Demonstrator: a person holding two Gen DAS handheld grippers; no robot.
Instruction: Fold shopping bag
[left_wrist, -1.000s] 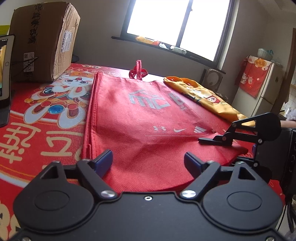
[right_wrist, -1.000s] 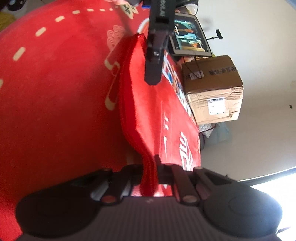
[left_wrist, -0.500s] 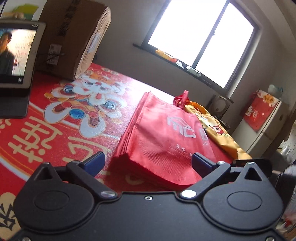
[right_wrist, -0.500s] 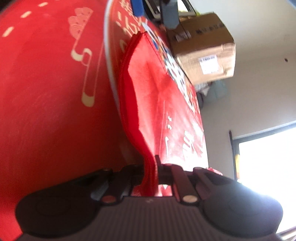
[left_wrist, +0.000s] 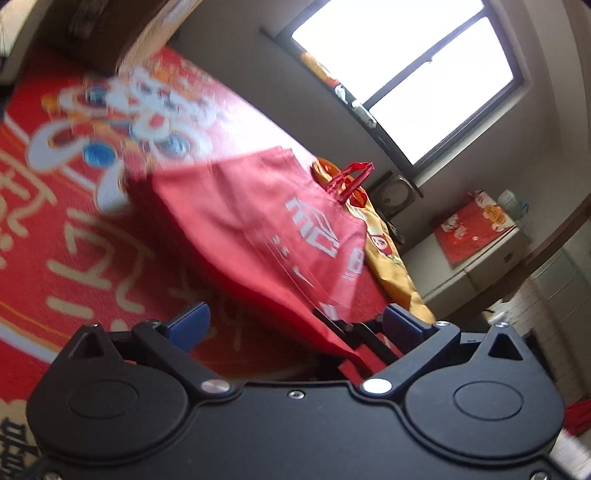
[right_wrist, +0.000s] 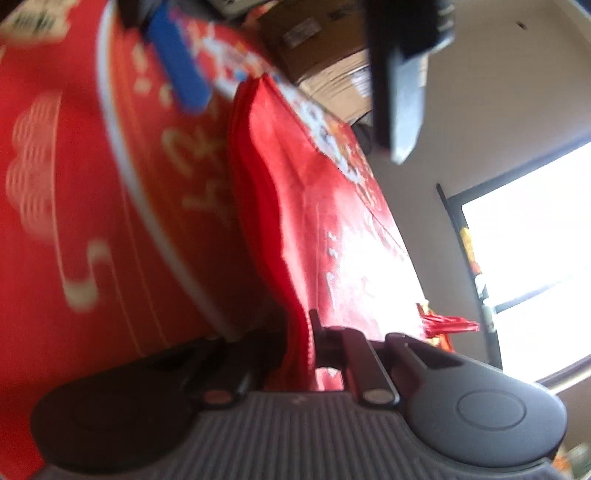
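bag edge lifted since before | right claw pinching it (left view: handles) | left claw spread

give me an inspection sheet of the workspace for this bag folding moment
surface: red printed tablecloth with cartoon figures and gold lettering
job's things: red shopping bag, near corner lifted off the cloth, handles at far end
clutter: cardboard box; yellow bag beside the red one
grippers: left gripper open, holding nothing; right gripper shut on the bag's edge
cables: nothing seen
surroundings: bright window, white cabinet with a red cloth
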